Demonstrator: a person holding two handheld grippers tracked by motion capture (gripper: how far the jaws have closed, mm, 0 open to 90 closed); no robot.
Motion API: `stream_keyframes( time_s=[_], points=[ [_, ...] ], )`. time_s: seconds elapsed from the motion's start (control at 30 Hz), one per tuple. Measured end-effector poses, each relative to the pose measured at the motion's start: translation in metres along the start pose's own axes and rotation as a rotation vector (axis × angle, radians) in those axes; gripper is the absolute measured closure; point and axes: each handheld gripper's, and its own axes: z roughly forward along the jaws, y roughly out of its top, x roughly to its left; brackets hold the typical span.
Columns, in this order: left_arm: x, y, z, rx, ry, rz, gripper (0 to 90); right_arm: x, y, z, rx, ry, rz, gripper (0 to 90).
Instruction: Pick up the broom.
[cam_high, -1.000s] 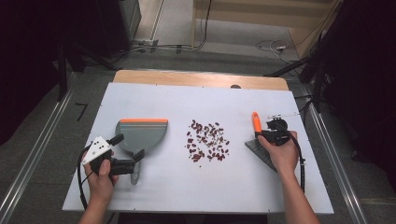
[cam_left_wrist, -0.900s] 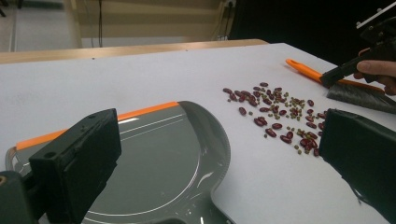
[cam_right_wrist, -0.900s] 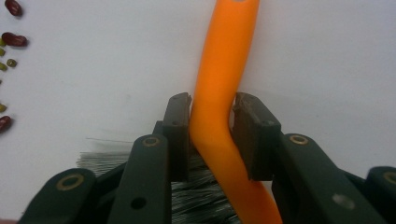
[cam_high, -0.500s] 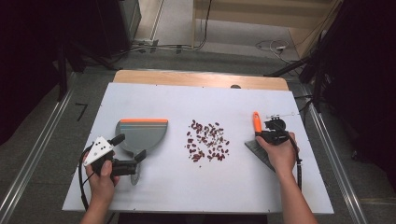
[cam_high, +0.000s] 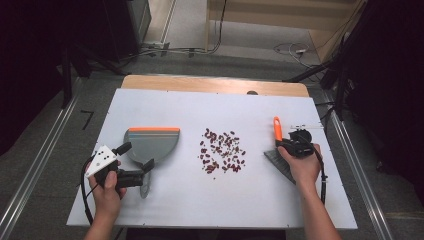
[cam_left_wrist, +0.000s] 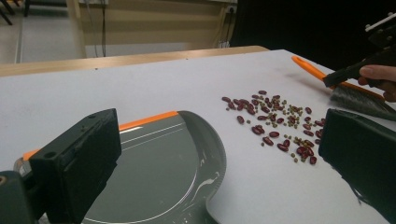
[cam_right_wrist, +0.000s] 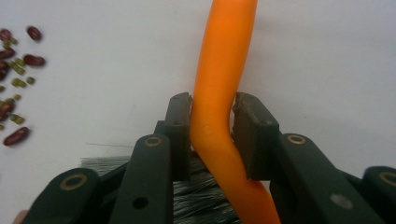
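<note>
A grey dustpan (cam_high: 150, 142) with an orange front lip lies on the white table (cam_high: 200, 105) at the left. My left gripper (cam_high: 136, 156) stands open around its rear part; in the left gripper view the dustpan (cam_left_wrist: 159, 172) lies between the wide-apart jaws, and the right jaw stays clear of it. A scatter of red and small green beans (cam_high: 222, 150) lies mid-table. At the right lies a brush (cam_high: 276, 129) with an orange handle and grey bristles. My right gripper (cam_right_wrist: 212, 109) is shut on the orange handle (cam_right_wrist: 219, 70), both pads pressing its sides.
The beans (cam_left_wrist: 275, 123) lie between dustpan and brush (cam_left_wrist: 355, 95). A wooden strip (cam_high: 215, 85) runs along the table's far edge. Metal rails (cam_high: 40, 160) flank the table on the floor, and cables lie beyond it.
</note>
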Motion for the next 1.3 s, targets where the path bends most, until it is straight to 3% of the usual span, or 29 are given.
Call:
stream_keyframes(
  time_s=[0.13, 0.17, 0.2, 0.27, 0.53, 0.7, 1.07, 1.3],
  points=[
    [-0.001, 0.002, -0.001, -0.004, 0.007, 0.014, 0.0, 0.000, -0.005, -0.011, -0.090, 0.012, -0.010, 67.4],
    [-0.001, 0.002, -0.001, -0.004, 0.007, 0.014, 0.0, 0.000, -0.005, -0.011, -0.090, 0.012, -0.010, 67.4],
    [-0.003, 0.003, -0.001, -0.001, 0.013, 0.029, 0.0, 0.000, -0.007, -0.016, -0.134, 0.020, -0.009, 67.5],
    [-0.006, 0.004, 0.000, 0.008, 0.015, 0.055, 0.0, -0.001, -0.009, -0.021, -0.174, 0.034, -0.003, 67.7],
    [-0.011, 0.006, 0.002, 0.004, 0.002, 0.069, 0.0, -0.010, -0.018, -0.047, -0.364, 0.066, 0.055, 69.0],
    [-0.014, 0.008, 0.003, 0.001, -0.005, 0.077, 0.0, -0.013, -0.021, -0.057, -0.424, 0.103, 0.073, 69.2],
    [-0.022, 0.012, 0.004, -0.009, -0.023, 0.090, 0.0, -0.004, -0.019, -0.074, -0.551, 0.152, 0.070, 69.4],
    [-0.032, 0.017, 0.010, -0.004, -0.059, 0.111, 0.0, 0.014, -0.012, -0.088, -0.603, 0.172, 0.031, 69.4]
  ],
)
